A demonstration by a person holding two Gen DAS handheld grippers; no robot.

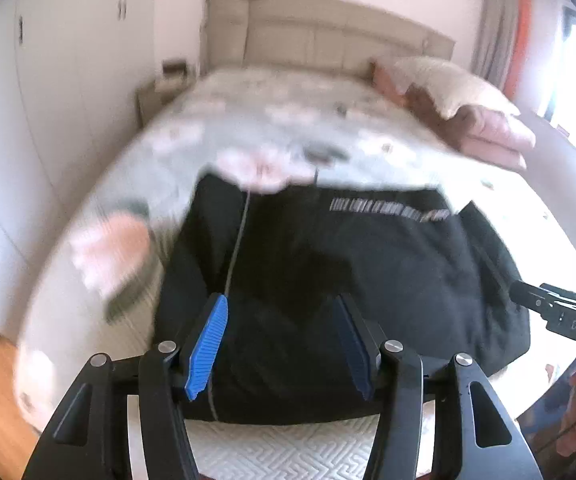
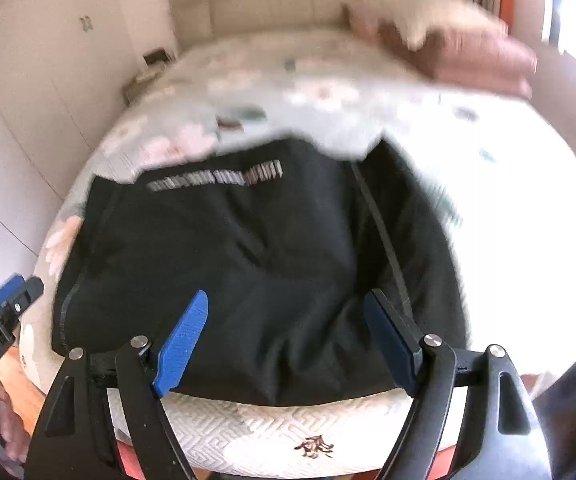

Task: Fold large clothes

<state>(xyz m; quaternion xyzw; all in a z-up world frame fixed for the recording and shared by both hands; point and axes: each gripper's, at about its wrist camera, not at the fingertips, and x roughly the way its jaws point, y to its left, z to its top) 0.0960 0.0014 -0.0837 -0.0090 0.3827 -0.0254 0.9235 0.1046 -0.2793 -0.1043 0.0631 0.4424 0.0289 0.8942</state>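
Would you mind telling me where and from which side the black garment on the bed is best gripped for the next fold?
Probably the near hem of the black garment, approached from the foot of the bed. That edge lies flat nearest both open grippers, left and right, so each could pinch a near corner.
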